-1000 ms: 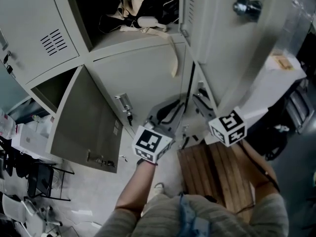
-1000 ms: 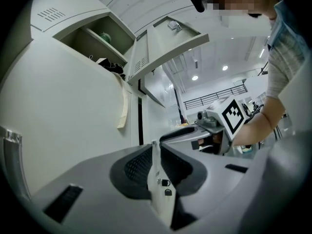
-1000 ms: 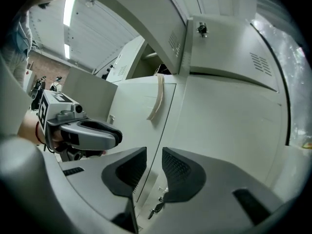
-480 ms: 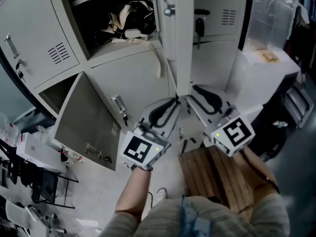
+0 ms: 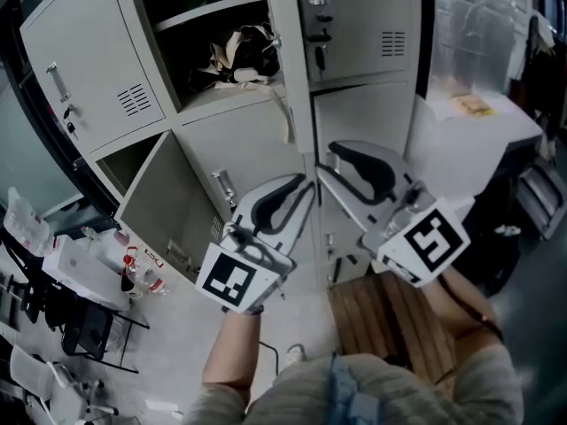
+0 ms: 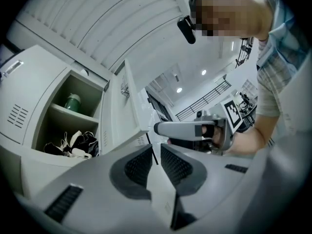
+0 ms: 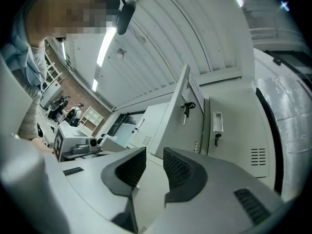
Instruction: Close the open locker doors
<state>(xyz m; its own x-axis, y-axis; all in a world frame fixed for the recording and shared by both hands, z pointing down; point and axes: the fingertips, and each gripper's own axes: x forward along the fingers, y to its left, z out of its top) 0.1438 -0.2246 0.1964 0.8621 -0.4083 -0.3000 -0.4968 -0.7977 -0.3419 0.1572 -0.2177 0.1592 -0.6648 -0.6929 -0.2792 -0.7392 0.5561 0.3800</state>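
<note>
The grey lockers fill the head view. An upper compartment [image 5: 208, 25] stands open, with a dark bag [image 5: 244, 47] and a green bottle [image 6: 72, 101] inside. Its door [image 5: 285, 69] juts out edge-on, with a key on it [image 7: 187, 106]. Below left, a second door [image 5: 164, 206] hangs wide open. My left gripper [image 5: 306, 184] and right gripper [image 5: 326, 156] point at the lockers just below the upper door's edge, side by side. Both have their jaws almost together with only a thin slit, and nothing is held [image 6: 157, 152] [image 7: 155, 157].
The locker to the right [image 5: 368, 25] is closed, with a handle and a vent. A white cabinet [image 5: 478, 127] stands at the right. A wooden slatted bench [image 5: 390, 321] lies under me. A cluttered trolley with bottles [image 5: 106, 259] and chairs crowd the left.
The upper door, seen broad at the right a second ago, now shows edge-on in the middle. Both grippers have come up and look larger. The lower-left door has not moved.
</note>
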